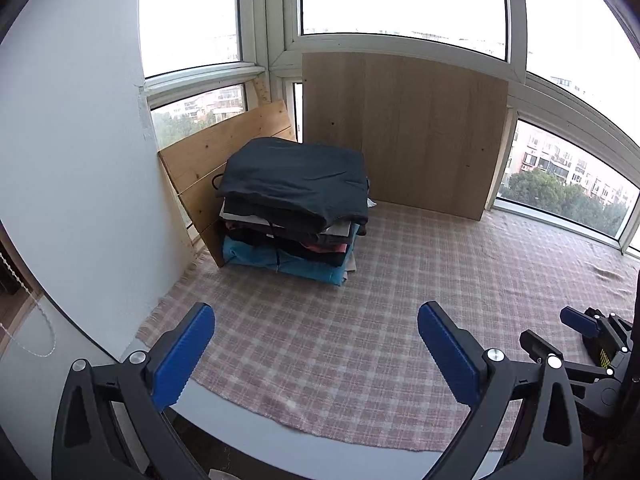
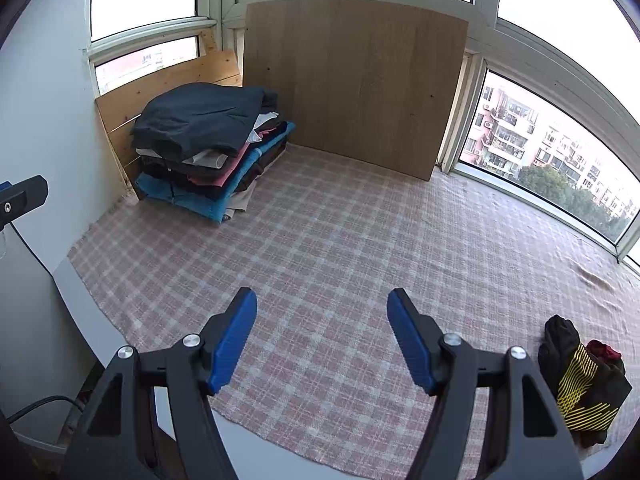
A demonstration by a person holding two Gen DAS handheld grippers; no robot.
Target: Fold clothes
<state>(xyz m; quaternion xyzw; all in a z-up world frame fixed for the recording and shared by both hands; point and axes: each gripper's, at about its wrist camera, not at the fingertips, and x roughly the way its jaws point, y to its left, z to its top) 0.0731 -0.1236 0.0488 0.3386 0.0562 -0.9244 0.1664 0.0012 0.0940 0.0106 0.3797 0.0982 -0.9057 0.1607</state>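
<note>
A stack of folded clothes (image 1: 296,204), dark garment on top and blue at the bottom, sits in the far left corner on the pink checked cloth (image 1: 360,320); it also shows in the right wrist view (image 2: 208,148). My left gripper (image 1: 316,344) is open and empty above the cloth's near edge. My right gripper (image 2: 322,336) is open and empty over the cloth; it also shows at the right edge of the left wrist view (image 1: 556,328). A crumpled black garment with yellow stripes (image 2: 580,384) lies to the right of my right gripper.
Wooden boards (image 2: 352,84) lean against the windows behind the stack. A grey wall (image 1: 80,184) stands at the left. The cloth (image 2: 360,240) covers a grey table whose front edge (image 1: 248,428) is near the grippers. A cable (image 2: 36,404) hangs at lower left.
</note>
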